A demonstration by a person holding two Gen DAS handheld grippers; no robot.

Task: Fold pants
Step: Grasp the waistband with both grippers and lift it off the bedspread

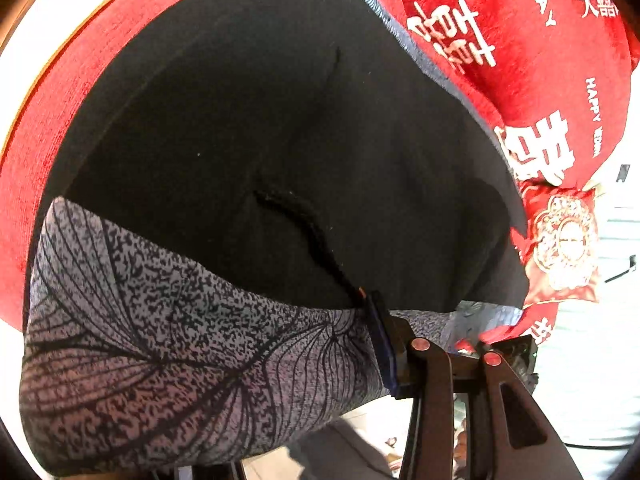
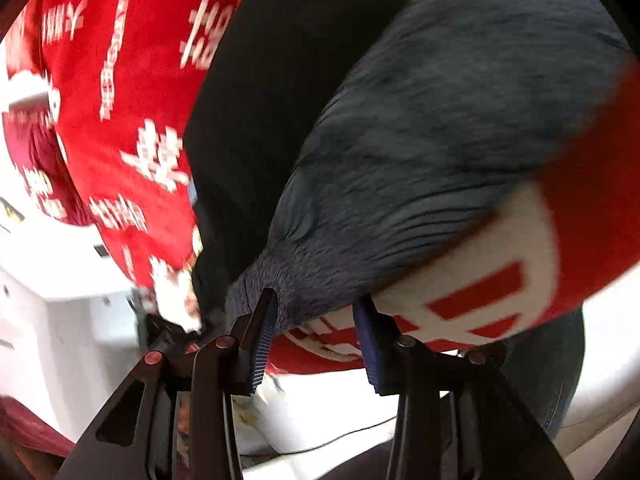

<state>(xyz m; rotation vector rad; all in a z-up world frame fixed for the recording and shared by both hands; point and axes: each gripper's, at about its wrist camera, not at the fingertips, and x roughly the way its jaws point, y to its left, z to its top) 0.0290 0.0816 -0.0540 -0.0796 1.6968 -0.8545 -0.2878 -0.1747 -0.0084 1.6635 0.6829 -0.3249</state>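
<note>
The pants [image 1: 248, 128] are black with a grey leaf-patterned band [image 1: 160, 344] and lie on a red blanket [image 1: 520, 40]. A black drawstring [image 1: 304, 232] runs down to my left gripper [image 1: 384, 344]. Only one blue-padded finger [image 1: 382, 340] shows, pressed against the patterned band; the other is hidden by cloth. In the right wrist view the pants [image 2: 440, 120] show black and grey, blurred. My right gripper [image 2: 316, 336] is open. Its left pad [image 2: 262, 344] touches the grey edge and its right pad [image 2: 370, 352] is just below the cloth.
The red blanket [image 2: 128, 100] bears white characters and covers the surface. A red embroidered cushion [image 1: 560, 248] lies at the right. White furniture [image 2: 52, 320] stands at the left below the blanket edge. A cable [image 2: 340, 436] runs across the pale floor.
</note>
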